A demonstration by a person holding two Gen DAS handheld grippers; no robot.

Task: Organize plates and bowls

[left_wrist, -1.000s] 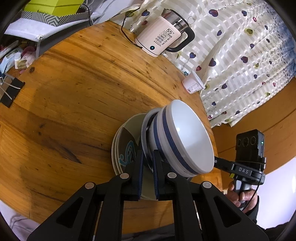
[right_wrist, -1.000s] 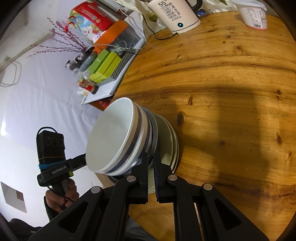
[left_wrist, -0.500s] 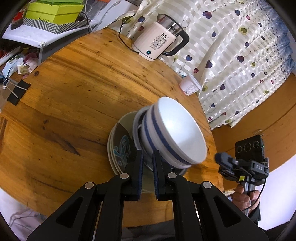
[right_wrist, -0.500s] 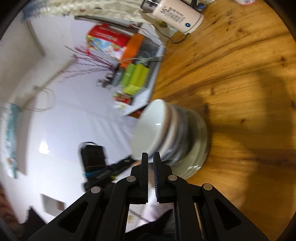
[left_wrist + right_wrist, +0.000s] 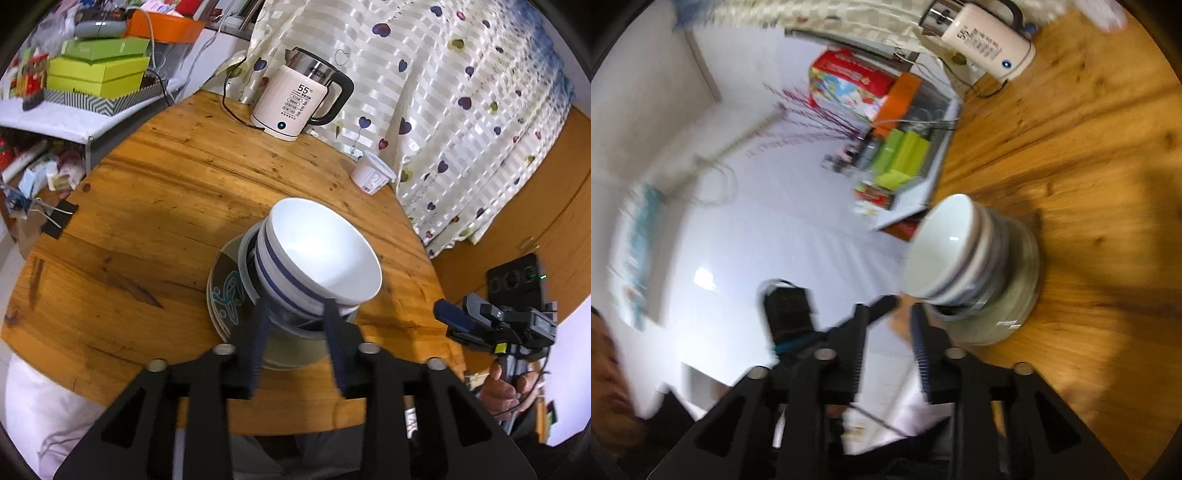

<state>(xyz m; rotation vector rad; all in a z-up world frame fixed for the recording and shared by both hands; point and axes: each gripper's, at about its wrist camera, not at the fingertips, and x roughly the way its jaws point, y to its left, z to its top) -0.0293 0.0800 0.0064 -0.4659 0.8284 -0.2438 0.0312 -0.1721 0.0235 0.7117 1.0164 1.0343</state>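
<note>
A stack of white bowls with blue bands (image 5: 317,258) sits on a pile of plates (image 5: 225,302) near the front edge of the round wooden table (image 5: 166,192). My left gripper (image 5: 295,332) is open, its jaws on either side of the stack's near rim without holding it. My right gripper (image 5: 886,332) is open and empty, drawn back off the table to the left of the same bowl stack (image 5: 953,251) on its plates (image 5: 1008,306). The right wrist view is blurred. The right gripper also shows in the left wrist view (image 5: 454,317).
A white electric kettle (image 5: 299,103) with a cord stands at the table's far edge. A small white cup (image 5: 371,177) is beside the heart-print curtain (image 5: 461,92). Green boxes (image 5: 96,74) sit on a shelf to the left.
Both grippers have opened and let go of the plate stack. Both have pulled back from it, the right one swinging off the table's edge.
</note>
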